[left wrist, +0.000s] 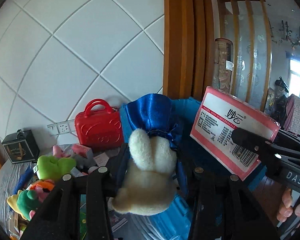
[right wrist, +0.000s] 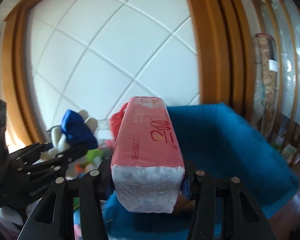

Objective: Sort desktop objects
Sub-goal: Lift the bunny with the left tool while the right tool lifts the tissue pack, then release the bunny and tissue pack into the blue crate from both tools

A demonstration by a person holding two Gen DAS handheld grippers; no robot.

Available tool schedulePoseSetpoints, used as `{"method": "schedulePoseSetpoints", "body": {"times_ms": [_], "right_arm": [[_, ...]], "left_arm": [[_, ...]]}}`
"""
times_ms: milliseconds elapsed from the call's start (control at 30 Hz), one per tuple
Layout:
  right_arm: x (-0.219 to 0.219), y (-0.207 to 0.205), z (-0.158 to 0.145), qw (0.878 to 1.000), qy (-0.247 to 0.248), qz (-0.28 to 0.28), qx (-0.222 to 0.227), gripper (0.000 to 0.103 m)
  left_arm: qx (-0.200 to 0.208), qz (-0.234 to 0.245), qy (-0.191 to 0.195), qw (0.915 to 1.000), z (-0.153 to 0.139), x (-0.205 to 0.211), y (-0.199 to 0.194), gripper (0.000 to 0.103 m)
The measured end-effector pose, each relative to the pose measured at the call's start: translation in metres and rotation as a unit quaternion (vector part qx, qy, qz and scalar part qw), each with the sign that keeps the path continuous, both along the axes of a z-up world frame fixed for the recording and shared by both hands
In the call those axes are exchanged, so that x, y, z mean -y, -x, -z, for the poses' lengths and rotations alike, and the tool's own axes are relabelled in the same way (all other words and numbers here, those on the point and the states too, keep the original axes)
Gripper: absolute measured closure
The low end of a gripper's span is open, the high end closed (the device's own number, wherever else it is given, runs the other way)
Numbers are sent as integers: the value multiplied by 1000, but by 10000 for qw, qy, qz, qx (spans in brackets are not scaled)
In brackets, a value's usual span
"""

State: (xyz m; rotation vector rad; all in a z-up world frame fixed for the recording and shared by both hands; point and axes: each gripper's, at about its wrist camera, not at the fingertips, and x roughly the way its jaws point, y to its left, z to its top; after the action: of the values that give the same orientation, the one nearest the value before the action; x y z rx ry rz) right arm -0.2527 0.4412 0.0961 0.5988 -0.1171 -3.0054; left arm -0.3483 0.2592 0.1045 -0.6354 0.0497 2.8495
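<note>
My left gripper (left wrist: 150,172) is shut on a cream plush toy in a blue satin dress (left wrist: 152,160), held up in the air; from the right wrist the same plush toy (right wrist: 76,134) shows at the left in the other gripper's fingers. My right gripper (right wrist: 148,174) is shut on a pink tissue pack (right wrist: 148,150), lifted lengthwise between its fingers. In the left wrist view that tissue pack (left wrist: 230,128) hangs at the right in the right gripper (left wrist: 248,142). A blue bin (right wrist: 240,140) lies below and ahead of both.
A red toy suitcase (left wrist: 99,127) stands by the wall. Several plush toys, among them a green one (left wrist: 54,166), lie on the grey table (left wrist: 6,180) at the left with a dark box (left wrist: 21,147). A wooden frame (left wrist: 182,40) rises behind. A person's fingers (left wrist: 288,206) hold the right gripper.
</note>
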Motion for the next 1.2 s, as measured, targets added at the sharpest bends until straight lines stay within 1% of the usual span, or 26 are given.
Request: {"method": "schedulePoseSetpoints", "body": {"times_ms": [67, 100, 133, 167, 200, 267, 333, 367, 433, 500, 567, 600, 667, 767, 833, 900, 967, 1033, 1100, 1167, 1200], "right_arm": [[-21, 20, -6, 9989, -327, 296, 134, 54], [-27, 29, -4, 9984, -403, 342, 209, 54], [-36, 39, -3, 9974, -483, 398, 362, 54], [-47, 57, 2, 9953, -567, 418, 666, 54], [-51, 67, 8, 9939, -585, 416, 838, 54], [-69, 97, 29, 9879, -572, 405, 1383, 54], [-82, 116, 50, 9811, -574, 373, 1807, 54], [-86, 127, 62, 9755, -598, 345, 2087, 54], [-88, 138, 79, 9665, -694, 298, 2454, 54], [-95, 145, 94, 9571, -890, 239, 2746, 54], [-95, 148, 104, 9488, -1090, 178, 2959, 54], [-105, 152, 112, 9465, -1117, 144, 3026, 54], [-109, 150, 115, 9409, -1158, 157, 3178, 54], [-113, 146, 115, 9381, -1307, 202, 3201, 54], [-115, 143, 114, 9374, -1309, 206, 3221, 54], [-119, 140, 115, 9366, -1319, 238, 3238, 53], [-120, 136, 115, 9364, -1355, 274, 3224, 53], [-118, 132, 112, 9370, -1301, 274, 3231, 52], [-118, 129, 112, 9374, -1276, 253, 3231, 52], [-117, 126, 112, 9378, -1249, 237, 3231, 51], [-117, 125, 111, 9379, -1275, 249, 3218, 47]], "left_arm": [[126, 87, 81, 9999, -8, -26, 21, 61], [252, 176, 128, 9994, -10, -41, 34, 60], [435, 252, 155, 9986, -9, -55, 48, 60], [627, 336, 142, 9974, -7, -65, 61, 61], [895, 419, 124, 9950, -3, -77, 76, 61], [1443, 527, 151, 9880, 8, -101, 108, 61], [1920, 497, 319, 9796, 25, -123, 137, 61], [2115, 482, 409, 9753, 34, -130, 148, 61], [2535, 483, 567, 9645, 55, -143, 165, 61], [2759, 493, 702, 9574, 71, -152, 172, 61], [2821, 477, 866, 9543, 84, -158, 174, 60], [2852, 482, 882, 9532, 86, -161, 175, 59], [2954, 494, 871, 9501, 92, -165, 175, 58], [3019, 501, 916, 9476, 100, -171, 175, 57], [3054, 523, 898, 9465, 104, -172, 175, 54], [3033, 551, 901, 9470, 107, -172, 172, 54], [3005, 574, 899, 9478, 107, -172, 170, 50], [2961, 603, 882, 9492, 107, -173, 166, 40], [2880, 628, 870, 9516, 104, -173, 162, 33], [2809, 595, 867, 9539, 102, -171, 158, 32], [2771, 585, 868, 9551, 100, -171, 157, 32]]}}
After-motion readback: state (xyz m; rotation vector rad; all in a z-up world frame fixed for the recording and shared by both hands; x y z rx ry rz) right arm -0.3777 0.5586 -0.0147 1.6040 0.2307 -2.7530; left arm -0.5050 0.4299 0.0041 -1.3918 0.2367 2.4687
